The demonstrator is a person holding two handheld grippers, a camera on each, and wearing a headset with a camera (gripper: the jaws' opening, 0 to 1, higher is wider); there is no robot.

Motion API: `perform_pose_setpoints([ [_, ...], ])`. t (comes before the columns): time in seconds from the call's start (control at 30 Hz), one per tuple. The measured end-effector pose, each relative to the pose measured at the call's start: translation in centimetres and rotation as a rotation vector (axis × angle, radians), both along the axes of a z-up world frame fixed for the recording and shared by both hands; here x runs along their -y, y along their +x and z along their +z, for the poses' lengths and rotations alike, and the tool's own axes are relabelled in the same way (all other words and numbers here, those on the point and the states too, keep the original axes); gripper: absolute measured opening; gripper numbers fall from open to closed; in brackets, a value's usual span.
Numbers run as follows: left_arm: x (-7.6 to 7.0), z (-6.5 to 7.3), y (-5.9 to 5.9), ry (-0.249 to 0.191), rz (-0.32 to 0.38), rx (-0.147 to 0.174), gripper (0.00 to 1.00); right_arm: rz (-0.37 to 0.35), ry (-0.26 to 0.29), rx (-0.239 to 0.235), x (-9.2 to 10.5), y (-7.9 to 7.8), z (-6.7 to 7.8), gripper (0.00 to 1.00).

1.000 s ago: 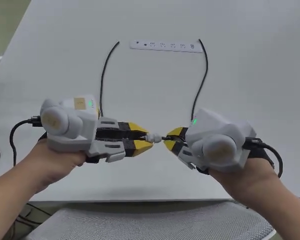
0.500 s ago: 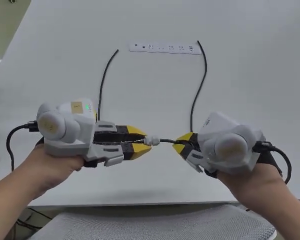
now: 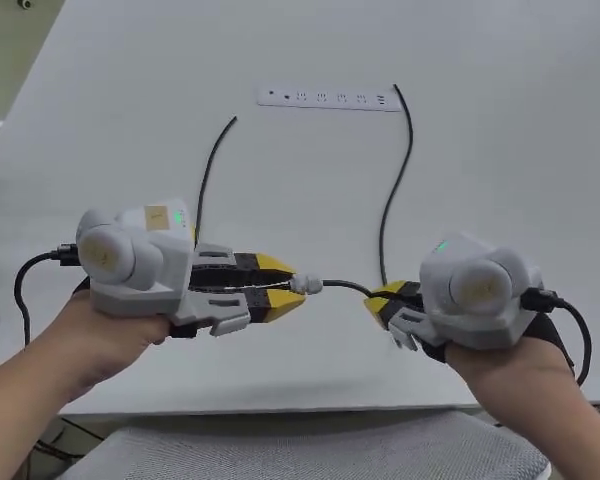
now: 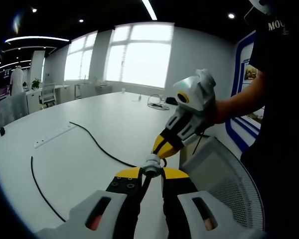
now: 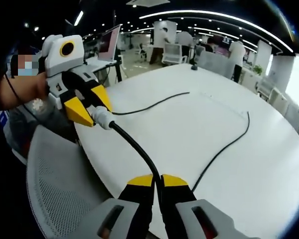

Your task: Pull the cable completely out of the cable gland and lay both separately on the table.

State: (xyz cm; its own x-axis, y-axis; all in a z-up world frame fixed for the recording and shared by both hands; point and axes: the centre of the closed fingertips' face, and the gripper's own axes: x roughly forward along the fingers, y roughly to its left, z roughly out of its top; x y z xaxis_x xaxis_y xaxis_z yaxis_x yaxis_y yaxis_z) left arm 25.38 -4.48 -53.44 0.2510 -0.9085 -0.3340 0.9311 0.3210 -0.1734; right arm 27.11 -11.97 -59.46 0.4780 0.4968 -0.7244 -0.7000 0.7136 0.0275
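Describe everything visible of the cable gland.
The cable gland is a small, pale grey, plastic-looking fitting with a rounded end. It is held above the table, pinched at the tips of the left gripper, whose jaws are shut on it. The black cable runs out of it to the right gripper.

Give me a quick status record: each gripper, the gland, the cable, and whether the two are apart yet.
left gripper: shut on cable gland, held off the table
right gripper: shut on cable
cable: runs into the gland; a black span bows between the two grippers, the rest trails over the table
separated: no, not yet
laid down: neither part
also on table: power strip, second loose black cable
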Motion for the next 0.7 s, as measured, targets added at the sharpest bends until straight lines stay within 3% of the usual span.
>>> perform_pose_setpoints([
  [0.33, -0.4, -0.5, -0.5, 0.002, 0.005, -0.01, 0.16, 0.027, -0.007, 0.029, -0.2, -0.7, 0.3, 0.0],
  [0.47, -0.6, -0.6, -0.6, 0.008, 0.008, -0.012, 0.16, 0.088, -0.035, 0.065, -0.6, -0.9, 0.3, 0.01],
  [0.7, -1.6, -0.9, -0.4, 0.011, 0.012, -0.024, 0.15, 0.105, -0.029, 0.063, -1.2, -1.1, 0.5, 0.02],
])
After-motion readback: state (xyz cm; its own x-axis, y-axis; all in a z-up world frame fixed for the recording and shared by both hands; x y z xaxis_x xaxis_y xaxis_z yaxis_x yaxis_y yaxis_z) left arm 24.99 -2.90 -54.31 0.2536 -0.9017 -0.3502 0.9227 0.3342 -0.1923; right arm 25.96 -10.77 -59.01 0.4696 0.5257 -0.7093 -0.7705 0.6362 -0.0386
